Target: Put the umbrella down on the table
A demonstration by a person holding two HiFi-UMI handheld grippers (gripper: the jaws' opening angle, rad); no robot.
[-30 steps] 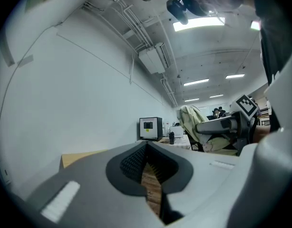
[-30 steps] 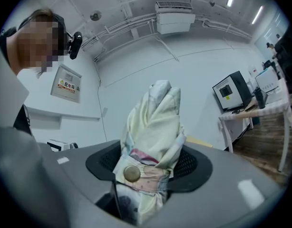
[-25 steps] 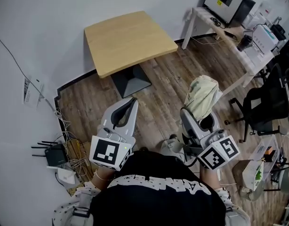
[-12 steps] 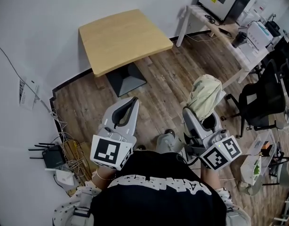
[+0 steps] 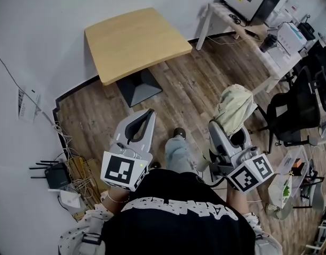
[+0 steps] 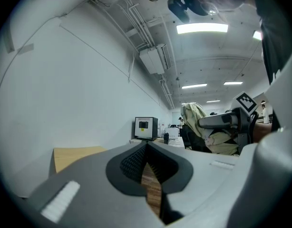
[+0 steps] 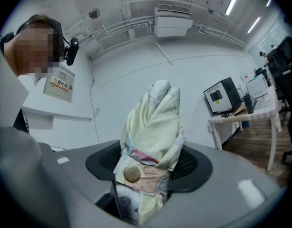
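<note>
A: Head view: right claw [image 5: 229, 125] clamped on the folded pale-yellow fabric umbrella [image 5: 236, 105], well short of the light wooden square tabletop [image 5: 134, 39]. Looks like the carry stage. Next, walk in and lower it.

B: Left gripper view: left claw [image 6: 146, 148] pinched shut, empty.

A: Right gripper view: umbrella's strap between the jaws. New since a second ago: a jeans-clad leg [image 5: 176, 152] stepping forward.

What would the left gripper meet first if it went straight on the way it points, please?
The left gripper seems to pass right of the wooden table; probably the far monitor comes first, though depth is unclear.
</note>
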